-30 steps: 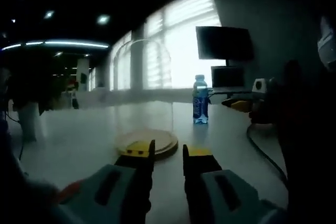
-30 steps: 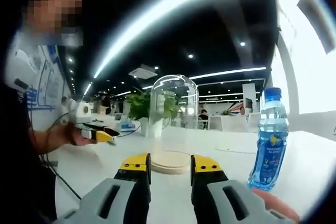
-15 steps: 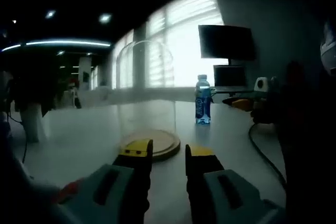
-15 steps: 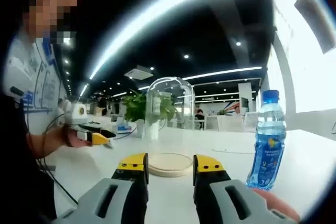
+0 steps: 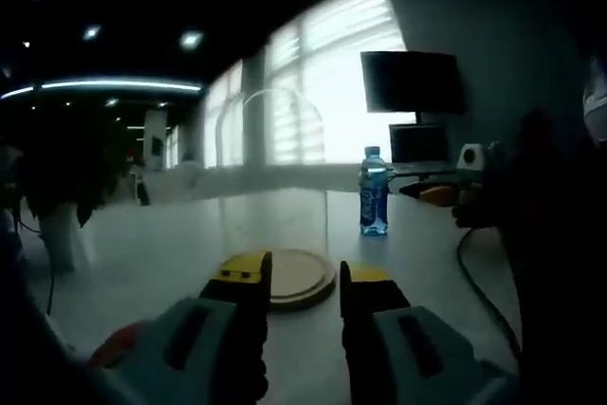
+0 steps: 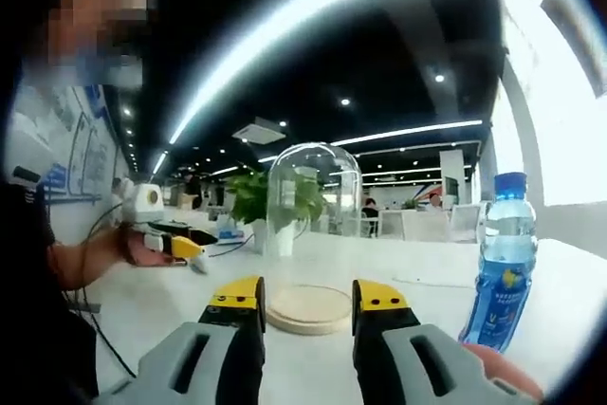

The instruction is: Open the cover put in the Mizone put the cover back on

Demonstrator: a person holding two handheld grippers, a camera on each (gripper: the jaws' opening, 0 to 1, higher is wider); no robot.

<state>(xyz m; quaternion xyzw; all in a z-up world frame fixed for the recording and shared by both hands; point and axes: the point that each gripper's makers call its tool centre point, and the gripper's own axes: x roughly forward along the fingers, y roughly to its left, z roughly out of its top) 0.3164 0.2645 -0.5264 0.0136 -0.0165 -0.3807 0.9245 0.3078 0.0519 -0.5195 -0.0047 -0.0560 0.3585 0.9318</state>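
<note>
Indoors, your white bench (image 6: 569, 272) carried a clear glass dome cover (image 6: 313, 206) on a round wooden base (image 6: 308, 308), a blue Mizone bottle (image 6: 503, 267) beside; both hand-held grippers (image 5: 302, 282) (image 6: 308, 296) gaped, holding nothing.

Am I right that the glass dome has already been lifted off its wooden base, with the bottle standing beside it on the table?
Not quite: the dome is not lifted; it sits on the base, as the right gripper view shows. The bottle does stand beside it on the table.
</note>
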